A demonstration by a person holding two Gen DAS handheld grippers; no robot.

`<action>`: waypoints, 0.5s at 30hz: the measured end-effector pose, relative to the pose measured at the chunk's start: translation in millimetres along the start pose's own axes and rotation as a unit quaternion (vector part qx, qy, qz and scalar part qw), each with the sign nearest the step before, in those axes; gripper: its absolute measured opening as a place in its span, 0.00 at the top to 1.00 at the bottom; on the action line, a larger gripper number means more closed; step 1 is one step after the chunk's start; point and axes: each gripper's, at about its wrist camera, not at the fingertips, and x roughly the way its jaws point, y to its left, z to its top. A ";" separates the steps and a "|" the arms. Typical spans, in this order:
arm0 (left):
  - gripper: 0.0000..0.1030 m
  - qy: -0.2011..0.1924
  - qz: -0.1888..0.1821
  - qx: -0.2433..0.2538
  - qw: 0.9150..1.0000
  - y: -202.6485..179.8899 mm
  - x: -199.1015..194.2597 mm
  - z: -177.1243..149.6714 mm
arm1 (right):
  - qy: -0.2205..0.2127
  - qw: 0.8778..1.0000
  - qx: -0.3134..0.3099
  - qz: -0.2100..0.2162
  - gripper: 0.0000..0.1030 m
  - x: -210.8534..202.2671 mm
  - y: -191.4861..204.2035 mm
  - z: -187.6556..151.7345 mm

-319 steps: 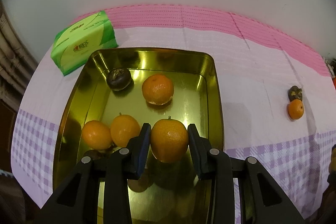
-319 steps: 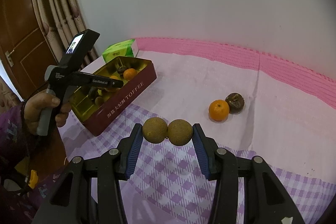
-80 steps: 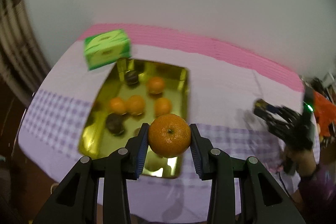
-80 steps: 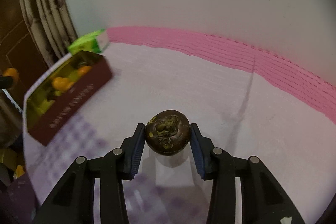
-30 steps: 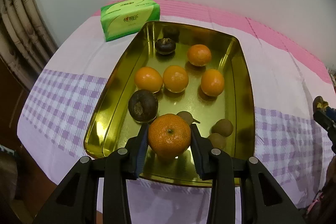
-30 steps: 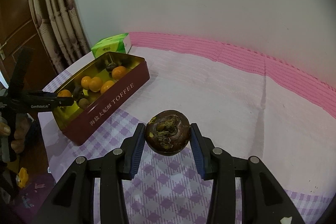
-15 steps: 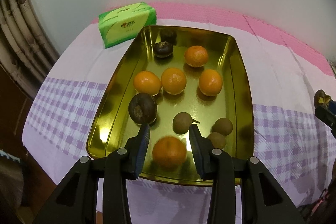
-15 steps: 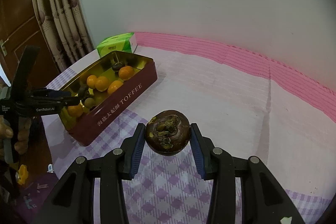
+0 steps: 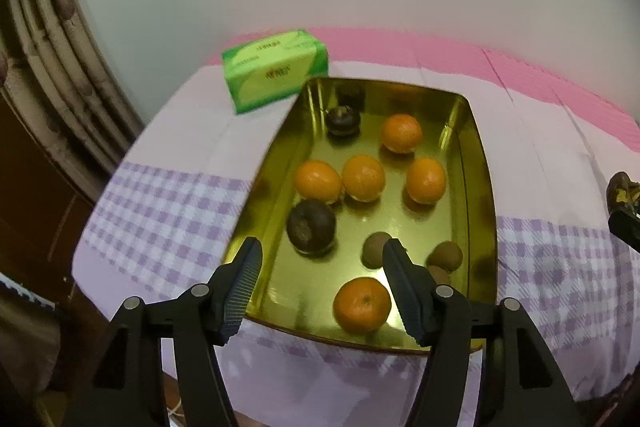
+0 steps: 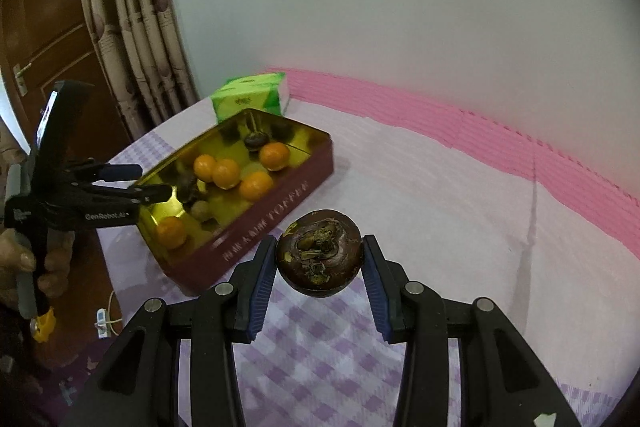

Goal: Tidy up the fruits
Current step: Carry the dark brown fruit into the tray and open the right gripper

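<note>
My left gripper [image 9: 322, 251] hangs over the near end of the gold tin [image 9: 476, 155], and its jaws are opening wide. Nothing is pressed between them. An orange [image 9: 362, 305] lies loose on the tin floor below, apart from both pads. Deeper in the tin lie several more oranges, two dark mangosteens [image 9: 311, 231] and small brown longans [image 9: 446, 255]. My right gripper [image 10: 320, 253] is shut on another dark mangosteen [image 10: 320, 255], held in the air to the right of the tin's red side [image 10: 280, 215]. The left gripper [image 10: 152, 182] also shows in the right wrist view.
A green tissue pack [image 9: 276, 69] lies just behind the tin's far left corner. The tin sits close to the table's left and near edges. Curtains [image 10: 136, 27] and a wooden door stand beyond the left edge. A person's hand [image 10: 16, 259] grips the left tool.
The left jaws have spread and let go of the orange, which now rests at the tin's near end. The right gripper, still holding the mangosteen, has drifted closer to the tin.
</note>
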 end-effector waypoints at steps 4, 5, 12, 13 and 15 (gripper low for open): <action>0.32 -0.009 0.010 -0.016 1.000 8.9 -7.0 1.7 | -0.002 1.000 -0.008 0.014 0.62 3.7 14.6 9.9; 0.31 -0.011 0.013 -0.019 1.000 11.5 -8.5 2.2 | -0.002 1.000 -0.010 0.019 0.62 5.5 19.3 12.8; 0.28 -0.023 0.026 -0.044 0.998 31.1 -14.0 5.9 | 0.004 0.998 -0.019 0.054 0.62 23.7 46.7 29.3; 0.28 -0.023 0.029 -0.048 0.998 34.2 -13.4 6.3 | 0.007 0.998 -0.020 0.060 0.62 28.7 51.4 31.5; 0.28 -0.022 0.033 -0.055 0.998 39.2 -12.7 6.7 | 0.011 0.997 -0.019 0.070 0.62 35.5 58.0 33.1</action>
